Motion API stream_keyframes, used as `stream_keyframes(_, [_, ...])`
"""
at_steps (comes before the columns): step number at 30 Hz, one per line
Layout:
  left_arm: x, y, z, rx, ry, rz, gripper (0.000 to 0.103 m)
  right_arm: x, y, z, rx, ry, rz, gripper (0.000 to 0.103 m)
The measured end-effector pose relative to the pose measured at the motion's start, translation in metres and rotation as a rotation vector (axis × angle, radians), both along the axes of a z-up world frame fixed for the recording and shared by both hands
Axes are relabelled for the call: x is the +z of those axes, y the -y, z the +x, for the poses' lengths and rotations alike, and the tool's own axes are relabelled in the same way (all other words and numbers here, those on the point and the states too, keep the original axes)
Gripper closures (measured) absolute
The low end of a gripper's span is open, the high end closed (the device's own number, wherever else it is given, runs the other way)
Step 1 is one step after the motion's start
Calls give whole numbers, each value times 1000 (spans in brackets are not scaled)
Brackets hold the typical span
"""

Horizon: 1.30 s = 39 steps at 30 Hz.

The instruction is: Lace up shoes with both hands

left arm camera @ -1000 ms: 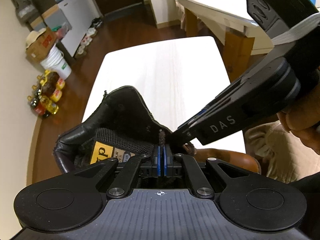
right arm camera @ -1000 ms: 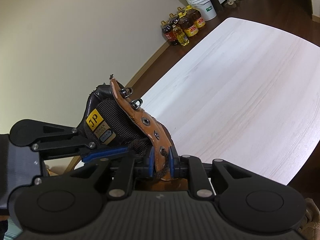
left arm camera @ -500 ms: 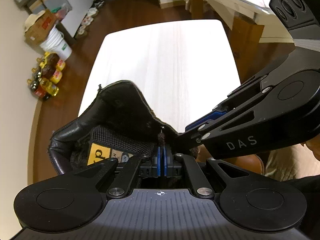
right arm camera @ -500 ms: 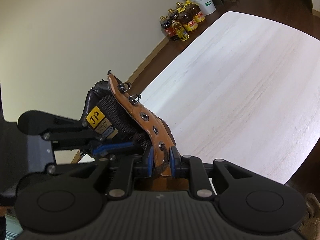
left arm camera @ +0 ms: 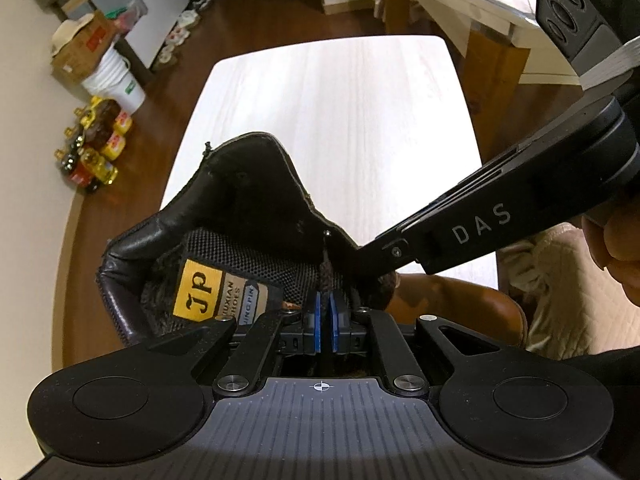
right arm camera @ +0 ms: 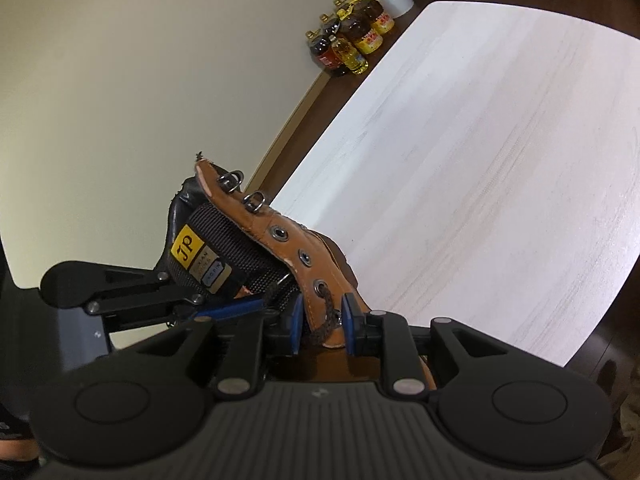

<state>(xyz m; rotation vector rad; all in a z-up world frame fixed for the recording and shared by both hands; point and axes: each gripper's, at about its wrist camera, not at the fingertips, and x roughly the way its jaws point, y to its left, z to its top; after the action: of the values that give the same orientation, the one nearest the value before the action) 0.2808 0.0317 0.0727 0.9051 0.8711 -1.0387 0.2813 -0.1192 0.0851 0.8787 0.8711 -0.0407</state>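
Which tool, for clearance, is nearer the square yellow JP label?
Left. Left tool, beside the yellow label, just opened around dark lace; right tool just opened astride the tan leather flap.

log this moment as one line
left gripper: jaws just been opening, lace between | right gripper: jaws just been opening, astride eyelet flap | lace exits nearest eyelet

Pale wood-grain counter [left arm camera: 340, 92] on dark wooden floor [left arm camera: 168, 92]; cream wall [right arm camera: 120, 80], oil bottles [right arm camera: 348, 46] and white bucket [left arm camera: 114, 84] alongside
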Motion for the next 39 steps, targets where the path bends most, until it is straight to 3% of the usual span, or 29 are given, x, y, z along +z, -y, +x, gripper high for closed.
stream_keyframes(5, [3, -3, -4, -16, 2, -23, 87, 1, -2, 2, 7, -5, -8, 80])
stream_keyframes(12, [3, 0, -4, -15, 18, -60, 87, 1, -3, 0, 6, -6, -10, 80])
stream_keyframes(15, [5, 0, -2, -3, 19, -79, 99, 1, -3, 1, 6, -7, -11, 80])
stream_keyframes(18, [6, -2, -2, -22, 23, -80, 100, -1, -3, 11, 14, -7, -13, 80])
stream_keyframes(22, [7, -9, -7, -123, 59, -102, 100, -1, -3, 14, 18, -9, -11, 80])
stream_keyframes(25, [9, -9, -6, -129, 58, -125, 100, 0, -3, 14, 21, -11, -12, 79])
stream_keyframes(39, [-9, 6, -3, -134, 62, -57, 99, -1, -1, 12, 15, -14, -3, 79])
